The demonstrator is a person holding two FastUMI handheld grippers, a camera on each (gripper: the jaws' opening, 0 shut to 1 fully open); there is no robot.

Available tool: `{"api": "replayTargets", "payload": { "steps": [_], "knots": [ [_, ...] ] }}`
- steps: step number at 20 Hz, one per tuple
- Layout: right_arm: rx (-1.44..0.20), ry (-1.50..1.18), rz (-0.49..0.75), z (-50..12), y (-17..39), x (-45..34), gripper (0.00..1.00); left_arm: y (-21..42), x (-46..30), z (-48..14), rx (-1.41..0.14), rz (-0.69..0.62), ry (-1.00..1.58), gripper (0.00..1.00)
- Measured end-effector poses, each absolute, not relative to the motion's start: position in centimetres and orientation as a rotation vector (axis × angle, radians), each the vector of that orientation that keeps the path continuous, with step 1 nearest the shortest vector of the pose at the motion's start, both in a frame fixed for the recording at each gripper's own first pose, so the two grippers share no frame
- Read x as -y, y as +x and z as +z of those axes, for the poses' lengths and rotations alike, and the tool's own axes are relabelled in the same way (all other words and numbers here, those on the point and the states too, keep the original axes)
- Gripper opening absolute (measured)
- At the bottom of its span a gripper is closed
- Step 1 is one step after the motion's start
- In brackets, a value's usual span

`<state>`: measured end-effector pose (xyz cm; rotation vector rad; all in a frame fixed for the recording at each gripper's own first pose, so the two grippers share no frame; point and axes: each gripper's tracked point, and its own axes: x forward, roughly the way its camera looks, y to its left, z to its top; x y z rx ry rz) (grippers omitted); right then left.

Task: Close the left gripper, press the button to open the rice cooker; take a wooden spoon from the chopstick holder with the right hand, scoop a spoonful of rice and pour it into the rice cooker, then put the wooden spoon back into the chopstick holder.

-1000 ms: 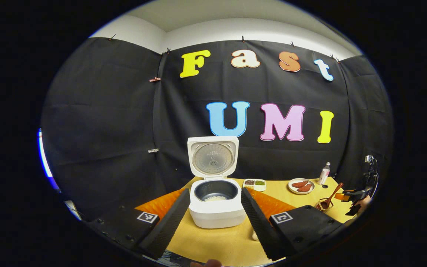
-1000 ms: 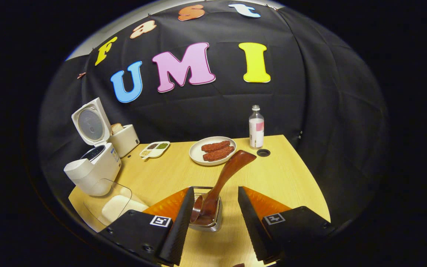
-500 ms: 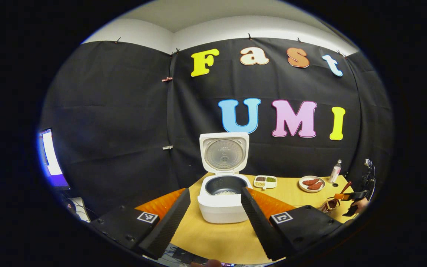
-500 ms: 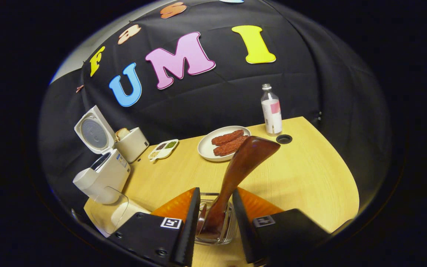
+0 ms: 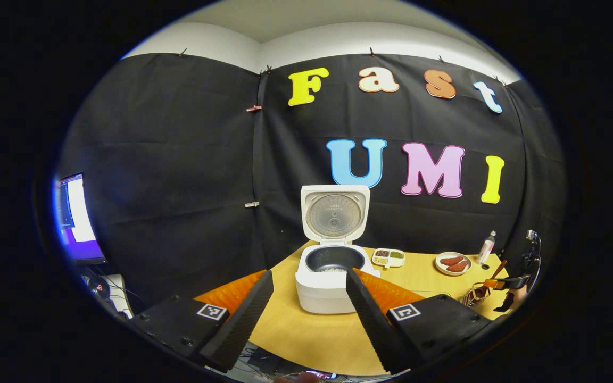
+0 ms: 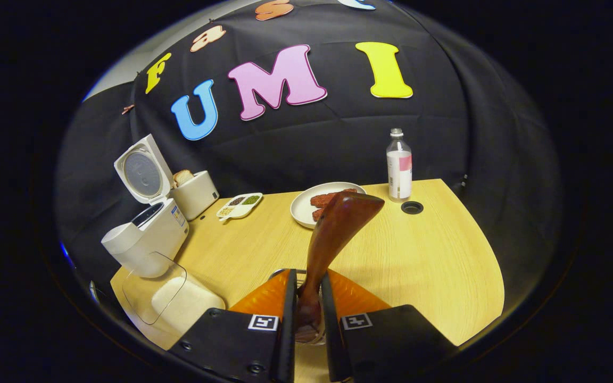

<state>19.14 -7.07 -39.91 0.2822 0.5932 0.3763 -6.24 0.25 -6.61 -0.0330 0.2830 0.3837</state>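
The white rice cooker (image 5: 332, 284) stands open with its lid up and a little rice in the dark pot. My left gripper (image 5: 309, 274) hangs open in front of it, well back from the table's edge, holding nothing. In the right gripper view my right gripper (image 6: 307, 276) is shut on the lower handle of the brown wooden spoon (image 6: 338, 223), whose wide end points up and away. The chopstick holder (image 6: 281, 273) lies mostly hidden behind the fingers. The spoon's bowl is down between them. The clear box of rice (image 6: 171, 298) sits to the left, beside the rice cooker (image 6: 144, 242).
On the yellow table (image 6: 434, 266) stand a toaster with bread (image 6: 196, 192), a small divided dish (image 6: 239, 205), a plate of sausages (image 6: 306, 207) and a bottle (image 6: 399, 166) near a cable hole (image 6: 412, 207). A lit screen (image 5: 75, 218) glows off the table's left.
My right gripper has come down around the spoon and its fingers have shut on the handle. My left gripper has drawn back from the cooker, still open.
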Motion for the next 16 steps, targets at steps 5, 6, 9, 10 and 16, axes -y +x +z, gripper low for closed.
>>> {"api": "replayTargets", "payload": {
  "steps": [5, 6, 9, 10, 16],
  "knots": [
    [-0.59, 0.219, 0.392, -40.0, 17.9, 5.8, 0.29, -6.8, -0.9, -6.4, -0.284, 0.368, -0.018, 0.95],
    [-0.589, 0.218, 0.387, -40.1, 17.8, 5.7, 0.24, -6.9, -1.1, -6.3, -0.282, 0.368, -0.017, 0.95],
    [-0.591, 0.233, 0.351, -40.0, 18.1, 5.5, 0.24, -7.1, -1.3, -6.2, -0.28, 0.36, -0.022, 0.95],
    [-0.599, 0.246, 0.338, -40.1, 18.2, 5.6, 0.21, -7.2, -1.4, -6.1, -0.279, 0.356, -0.019, 0.95],
    [-0.525, 0.342, 0.245, -36.2, 19.5, 7.6, 0.17, -7.3, -2.6, -5.7, -0.27, 0.335, -0.005, 0.95]
  ]
}}
